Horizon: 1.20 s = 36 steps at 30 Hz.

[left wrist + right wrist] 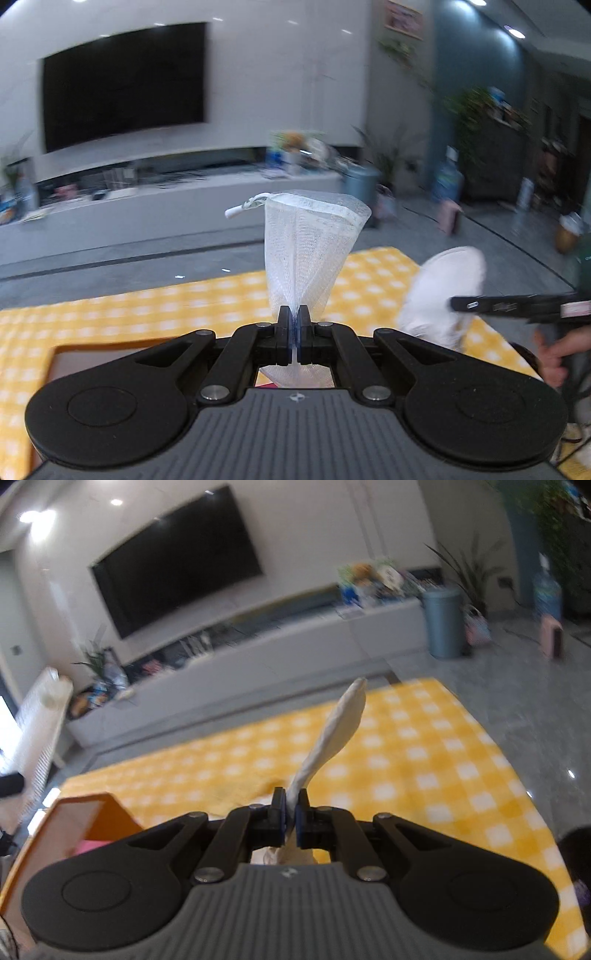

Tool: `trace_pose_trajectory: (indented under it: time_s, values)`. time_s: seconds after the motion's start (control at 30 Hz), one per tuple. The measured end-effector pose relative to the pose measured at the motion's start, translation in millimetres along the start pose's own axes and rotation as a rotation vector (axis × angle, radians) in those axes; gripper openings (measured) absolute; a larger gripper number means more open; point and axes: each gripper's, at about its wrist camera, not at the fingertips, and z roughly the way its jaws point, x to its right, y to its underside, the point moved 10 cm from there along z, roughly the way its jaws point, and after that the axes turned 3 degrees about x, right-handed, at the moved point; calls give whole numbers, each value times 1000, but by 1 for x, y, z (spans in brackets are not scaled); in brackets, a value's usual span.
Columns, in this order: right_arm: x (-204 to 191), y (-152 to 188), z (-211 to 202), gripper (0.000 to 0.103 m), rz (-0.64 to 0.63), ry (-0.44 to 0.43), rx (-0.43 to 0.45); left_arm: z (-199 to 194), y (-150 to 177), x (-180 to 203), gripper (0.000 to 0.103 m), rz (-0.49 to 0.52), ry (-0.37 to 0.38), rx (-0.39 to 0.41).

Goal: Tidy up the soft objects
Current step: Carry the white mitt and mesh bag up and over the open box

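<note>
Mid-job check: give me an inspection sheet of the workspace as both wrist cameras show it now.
Surface: yellow checked cloth, mostly bare.
Job's things: white mesh bag with drawstring, lifted above the cloth; white soft item, also lifted; orange box at the cloth's left edge, something pink inside.
Clutter: nothing seen on the cloth.
Grippers: left gripper shut on the mesh bag; right gripper shut on the white soft item.
Cables: nothing seen.
Surroundings: wall television, long low cabinet with oddments, blue-grey bin, plants, grey floor.
</note>
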Motion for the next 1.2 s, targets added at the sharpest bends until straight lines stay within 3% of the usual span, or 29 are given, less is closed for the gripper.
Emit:
trace_pose_trajectory:
  time_s: [0.27, 0.43, 0.57, 0.67, 0.77, 1.07, 1.2]
  values:
    - [-142, -29, -36, 2, -106, -251, 87, -39, 31, -105, 2, -224, -112, 71]
    - [-227, -23, -31, 2, -152, -390, 32, -61, 49, -166, 2, -343, -180, 98]
    - [-289, -3, -13, 2, -211, -457, -37, -86, 47, -198, 2, -362, -243, 149]
    - [-323, 21, 16, 2, -285, -428, -106, -93, 48, -211, 2, -400, -214, 154]
    - [-342, 47, 45, 2, -340, -383, -170, -92, 63, -223, 2, -399, -247, 121]
    - [-366, 98, 109, 2, -442, -366, -299, -71, 94, -241, 2, -441, -235, 25]
    - [-346, 108, 138, 2, -562, -191, -380, -68, 97, -234, 2, -422, -221, 6]
